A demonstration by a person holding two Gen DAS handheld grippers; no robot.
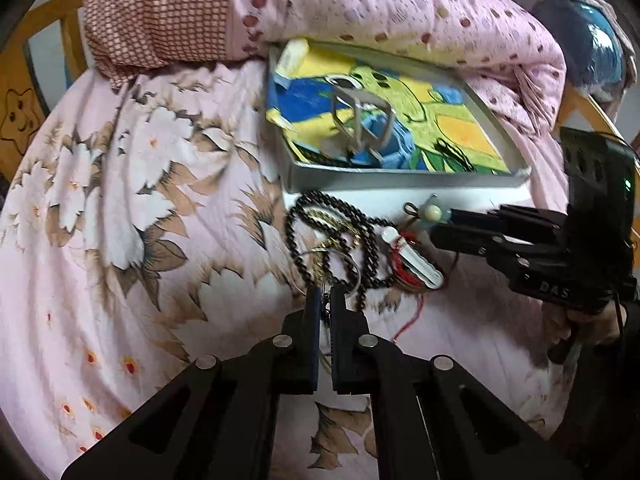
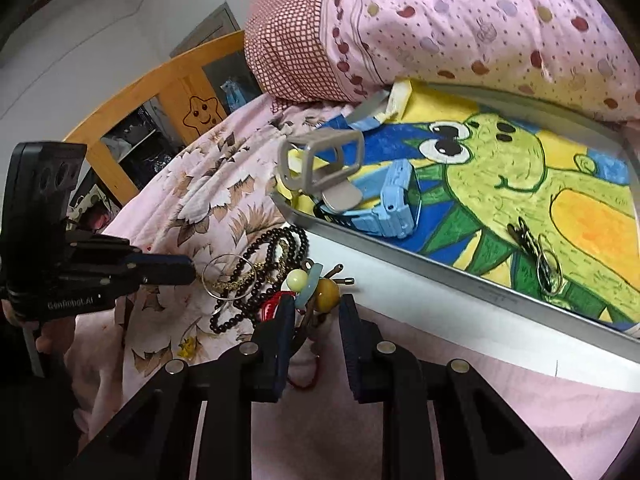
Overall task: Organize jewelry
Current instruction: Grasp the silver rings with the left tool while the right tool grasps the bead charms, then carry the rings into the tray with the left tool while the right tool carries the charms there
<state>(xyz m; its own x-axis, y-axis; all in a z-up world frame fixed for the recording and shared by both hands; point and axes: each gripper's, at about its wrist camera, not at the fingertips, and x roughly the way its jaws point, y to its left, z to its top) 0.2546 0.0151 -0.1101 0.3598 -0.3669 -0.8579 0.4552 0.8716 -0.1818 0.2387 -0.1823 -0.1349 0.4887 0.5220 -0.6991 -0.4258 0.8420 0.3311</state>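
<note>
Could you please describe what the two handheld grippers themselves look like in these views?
Both are black plastic with angular linkage arms and round silver pivot pins. The left gripper has dark blue finger pads and white lettering on its body. The right gripper shows raised lettering, three round holes in its upright block and a small green light. A bare hand grips its handle.

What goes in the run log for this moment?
left gripper: nearly shut at silver bangle | right gripper: open around bead charms | tray: holds blue watch
</note>
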